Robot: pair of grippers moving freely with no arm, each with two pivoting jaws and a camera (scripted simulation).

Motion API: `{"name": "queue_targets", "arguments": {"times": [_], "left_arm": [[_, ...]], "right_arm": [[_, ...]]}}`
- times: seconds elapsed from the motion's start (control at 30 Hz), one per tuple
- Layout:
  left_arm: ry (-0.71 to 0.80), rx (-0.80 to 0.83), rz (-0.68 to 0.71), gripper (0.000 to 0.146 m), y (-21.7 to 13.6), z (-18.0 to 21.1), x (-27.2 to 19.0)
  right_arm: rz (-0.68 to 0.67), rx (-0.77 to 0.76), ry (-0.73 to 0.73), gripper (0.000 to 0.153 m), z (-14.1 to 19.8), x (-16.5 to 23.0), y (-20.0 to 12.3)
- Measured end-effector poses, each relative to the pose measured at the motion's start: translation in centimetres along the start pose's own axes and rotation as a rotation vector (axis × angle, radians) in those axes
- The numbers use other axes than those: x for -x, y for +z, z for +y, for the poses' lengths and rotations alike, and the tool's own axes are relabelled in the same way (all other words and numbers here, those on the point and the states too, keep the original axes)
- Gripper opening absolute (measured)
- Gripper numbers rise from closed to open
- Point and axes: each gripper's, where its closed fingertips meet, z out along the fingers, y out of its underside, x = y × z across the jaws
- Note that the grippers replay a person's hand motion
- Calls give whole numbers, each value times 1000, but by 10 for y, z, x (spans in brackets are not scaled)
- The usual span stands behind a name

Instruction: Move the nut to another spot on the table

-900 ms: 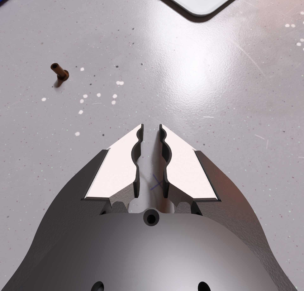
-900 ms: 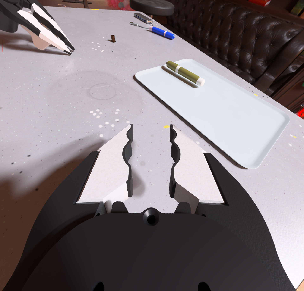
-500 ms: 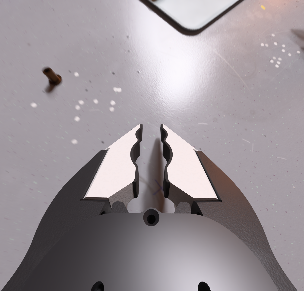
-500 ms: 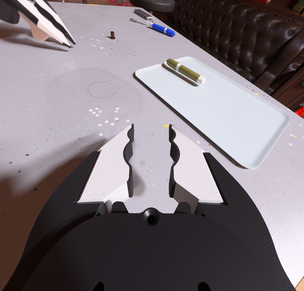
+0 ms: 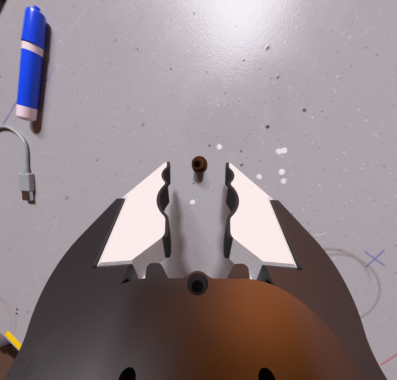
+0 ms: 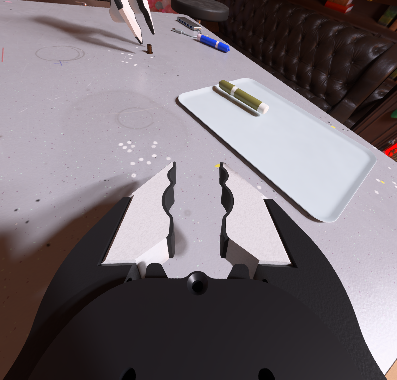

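Note:
The nut (image 5: 199, 164) is a small brown flanged sleeve standing upright on the grey speckled table (image 5: 236, 69). My left gripper (image 5: 197, 165) is open and points down over it, so the nut shows between the two fingertips. In the right wrist view the nut (image 6: 149, 48) stands far off, with the left gripper (image 6: 146, 37) just above it, tips a little clear of the table. My right gripper (image 6: 197, 164) is open and empty, low over the near part of the table.
A blue marker (image 5: 31, 63) and a grey USB cable plug (image 5: 26, 181) lie left of the nut. A white tray (image 6: 300, 155) holding an olive marker (image 6: 242, 96) lies to the right. A USB hub (image 6: 189, 23), a stool and a dark leather sofa stand beyond.
My left gripper has swung over to the nut, tilted downward and opened wider; the nut now sits between its fingertips. The right gripper has barely moved.

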Motion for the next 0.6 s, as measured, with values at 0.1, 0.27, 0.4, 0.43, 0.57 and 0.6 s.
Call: {"name": "queue_targets", "arguments": {"times": [0.1,0.27,0.4,0.43,0.57,0.6], "left_arm": [[8,63,24,57,10,8,3],[-22,60,104,11,18,9,0],[-14,70,114,11,16,8,-4],[-11,66,116,11,13,5,-8],[39,-10,156,11,-13,-22,-55],[58,-22,182,11,-19,-29,-77]], "right_arm": [[-3,-2,2,40,0,0,0],[-7,-7,5,39,-1,0,-1],[-7,-8,5,39,-1,0,-1],[-6,-8,4,39,-1,0,-1],[-6,-6,2,38,-1,1,-1],[-7,-5,1,38,-1,1,-1]]}}
